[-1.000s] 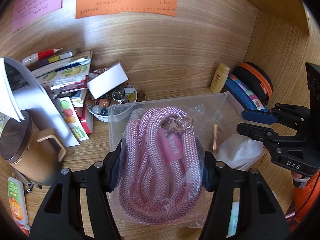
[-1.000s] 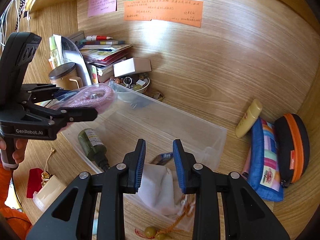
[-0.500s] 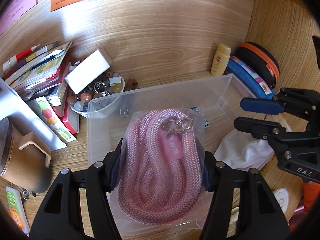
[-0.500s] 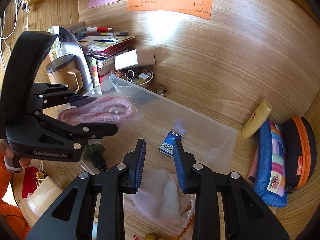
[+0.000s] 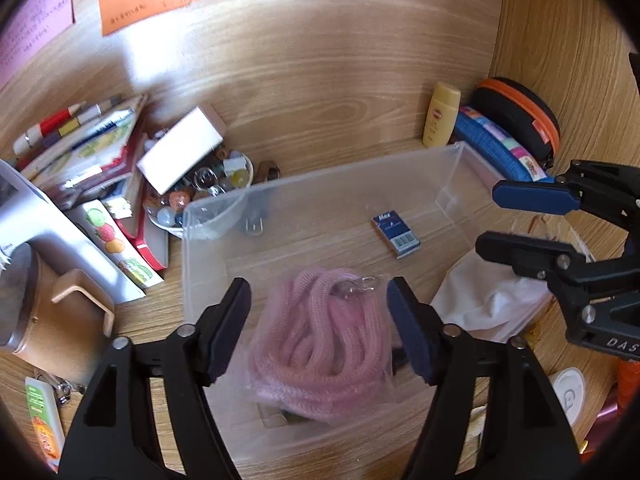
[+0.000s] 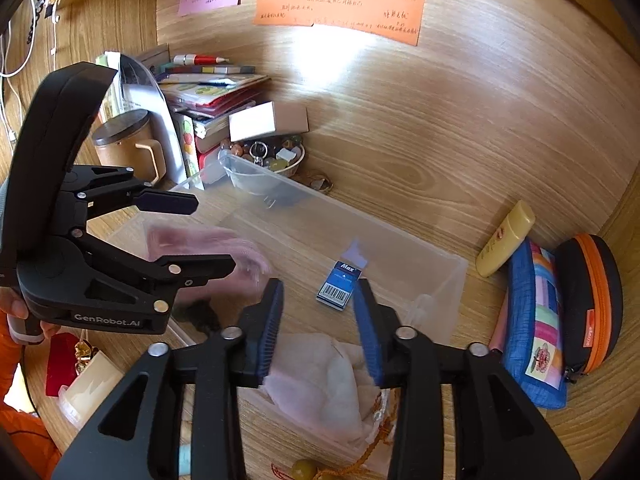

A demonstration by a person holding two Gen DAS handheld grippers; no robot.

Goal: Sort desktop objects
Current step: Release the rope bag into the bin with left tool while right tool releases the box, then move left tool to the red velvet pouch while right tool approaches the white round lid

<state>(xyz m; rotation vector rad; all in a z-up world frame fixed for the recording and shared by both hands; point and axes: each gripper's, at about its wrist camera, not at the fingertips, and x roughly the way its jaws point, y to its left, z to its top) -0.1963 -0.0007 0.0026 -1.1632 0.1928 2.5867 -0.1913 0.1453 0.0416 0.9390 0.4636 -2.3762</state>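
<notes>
A pink rope in a clear bag lies blurred in the near end of the clear plastic bin, loose between the fingers of my left gripper. Its jaws are opening and the pads stand clear of the bag. A small blue box rests on the bin floor further in. My right gripper hovers over a white cloth pouch by the bin's near wall; its jaws are opening with nothing between them. In the right wrist view the left gripper is at the left above the rope bag.
Behind the bin sit a bowl of beads, a white box and stacked books. A brown mug stands at the left. A yellow bottle, a blue pouch and a black-orange case fill the right corner.
The left jaws have spread and the rope bag has slipped out and dropped into the bin. The right jaws have parted a little. A small blue box came into view in the bin.
</notes>
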